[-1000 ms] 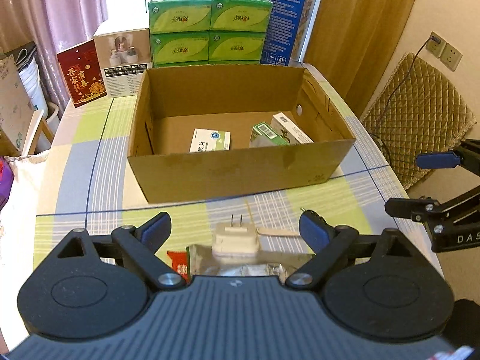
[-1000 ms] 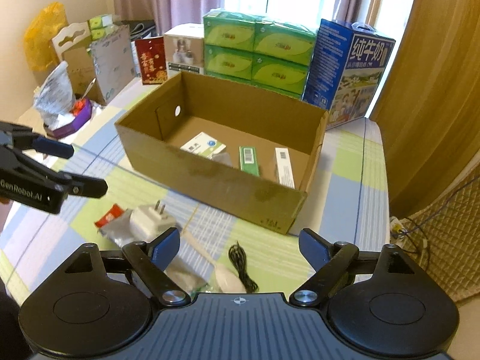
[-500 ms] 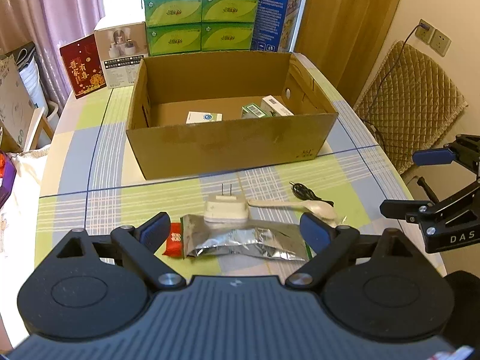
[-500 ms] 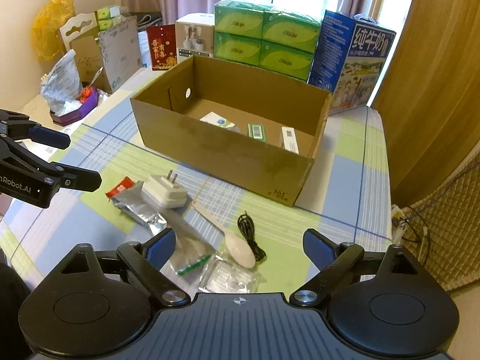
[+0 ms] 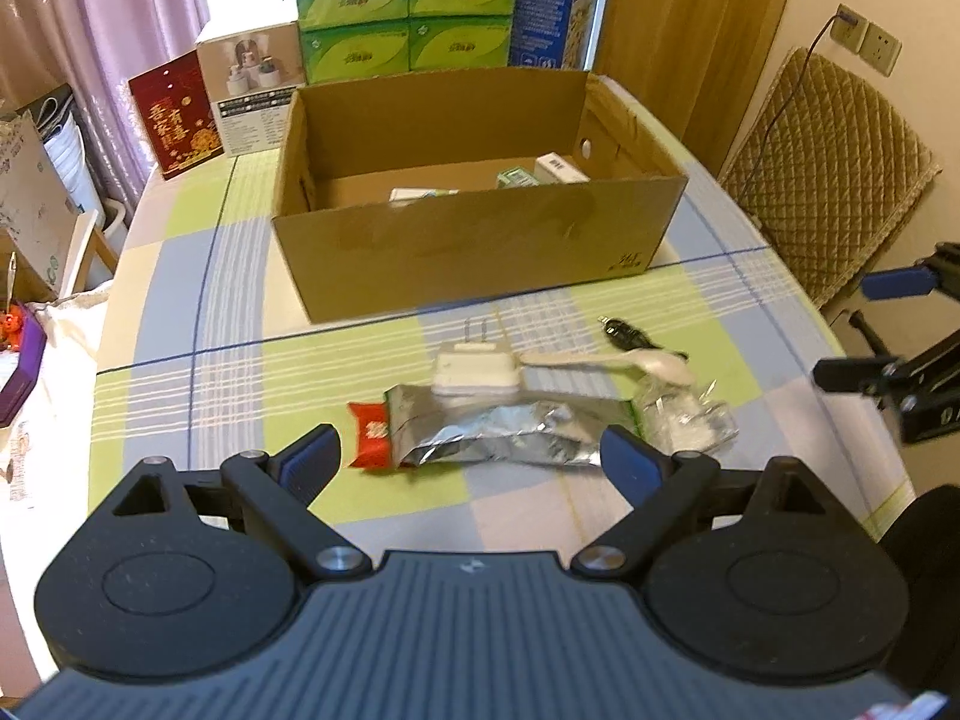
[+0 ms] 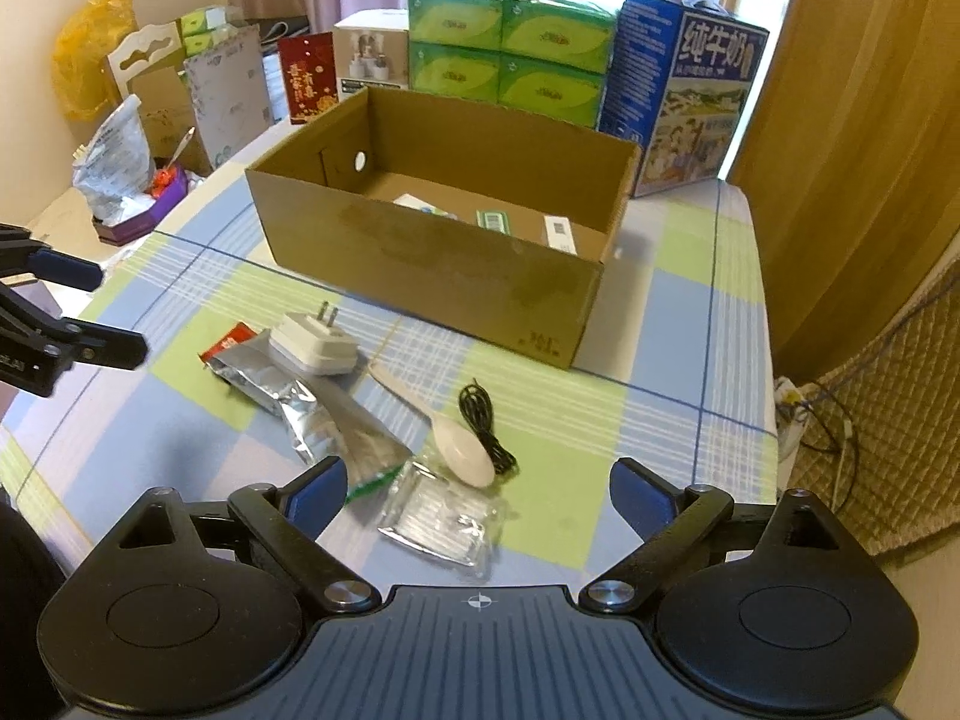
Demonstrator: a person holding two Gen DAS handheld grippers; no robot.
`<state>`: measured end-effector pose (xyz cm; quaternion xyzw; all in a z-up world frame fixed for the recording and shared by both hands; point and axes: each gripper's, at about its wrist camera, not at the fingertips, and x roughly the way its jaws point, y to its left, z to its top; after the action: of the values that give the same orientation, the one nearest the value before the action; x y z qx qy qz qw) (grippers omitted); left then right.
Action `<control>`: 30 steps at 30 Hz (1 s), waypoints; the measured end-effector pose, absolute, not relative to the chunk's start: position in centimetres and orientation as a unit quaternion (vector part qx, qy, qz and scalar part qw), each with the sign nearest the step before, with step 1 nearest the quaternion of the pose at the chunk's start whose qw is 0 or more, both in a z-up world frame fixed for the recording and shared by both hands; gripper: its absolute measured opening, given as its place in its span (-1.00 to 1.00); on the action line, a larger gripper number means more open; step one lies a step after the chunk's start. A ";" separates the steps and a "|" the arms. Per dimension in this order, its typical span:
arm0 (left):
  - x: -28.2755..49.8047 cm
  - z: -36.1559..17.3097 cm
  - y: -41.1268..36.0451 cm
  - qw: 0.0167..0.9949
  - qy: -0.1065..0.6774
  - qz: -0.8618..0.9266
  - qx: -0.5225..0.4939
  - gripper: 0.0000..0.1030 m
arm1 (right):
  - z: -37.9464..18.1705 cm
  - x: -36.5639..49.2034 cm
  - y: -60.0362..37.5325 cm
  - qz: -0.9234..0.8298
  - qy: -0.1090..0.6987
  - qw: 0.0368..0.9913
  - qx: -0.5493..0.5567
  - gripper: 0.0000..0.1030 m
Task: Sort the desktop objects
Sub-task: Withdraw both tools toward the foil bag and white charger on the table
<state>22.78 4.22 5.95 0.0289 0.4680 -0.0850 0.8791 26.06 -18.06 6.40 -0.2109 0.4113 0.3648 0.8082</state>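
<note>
Checked tablecloth (image 5: 240, 396) bears cardboard box (image 5: 480, 258), curtains (image 5: 120, 30) behind.

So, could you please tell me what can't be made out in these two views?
- Small boxes in the cardboard box: left wrist view, the front wall hides their lower parts; labels too small.
- Red packet: right wrist view, mostly under the foil pouch.
- Clear bag: its contents are blurred by glare.
</note>
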 end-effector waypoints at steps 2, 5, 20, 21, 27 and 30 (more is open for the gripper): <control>22.6 5.6 4.7 0.877 0.472 -0.083 0.031 0.77 | 6.2 26.1 -18.3 0.363 0.414 0.808 -0.210 0.78; 22.5 5.2 5.1 0.875 0.475 -0.084 0.038 0.77 | 5.6 26.1 -18.5 0.366 0.419 0.804 -0.212 0.78; 22.3 0.9 3.2 0.849 0.488 -0.149 0.139 0.63 | 1.9 26.9 -18.1 0.387 0.433 0.772 -0.258 0.78; 22.5 0.5 3.0 0.846 0.490 -0.153 0.143 0.63 | 1.5 27.0 -18.0 0.389 0.436 0.768 -0.263 0.78; 23.4 -1.6 2.0 0.837 0.485 -0.184 0.173 0.59 | -1.0 27.6 -17.5 0.397 0.460 0.749 -0.266 0.78; 24.3 -2.3 1.8 0.834 0.480 -0.201 0.183 0.50 | -2.2 28.1 -17.3 0.397 0.472 0.743 -0.261 0.78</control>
<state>24.27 1.80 -2.27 0.1831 0.4803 -0.2012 0.8339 28.06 -17.28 -2.17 -0.2608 0.4718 0.3971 0.7428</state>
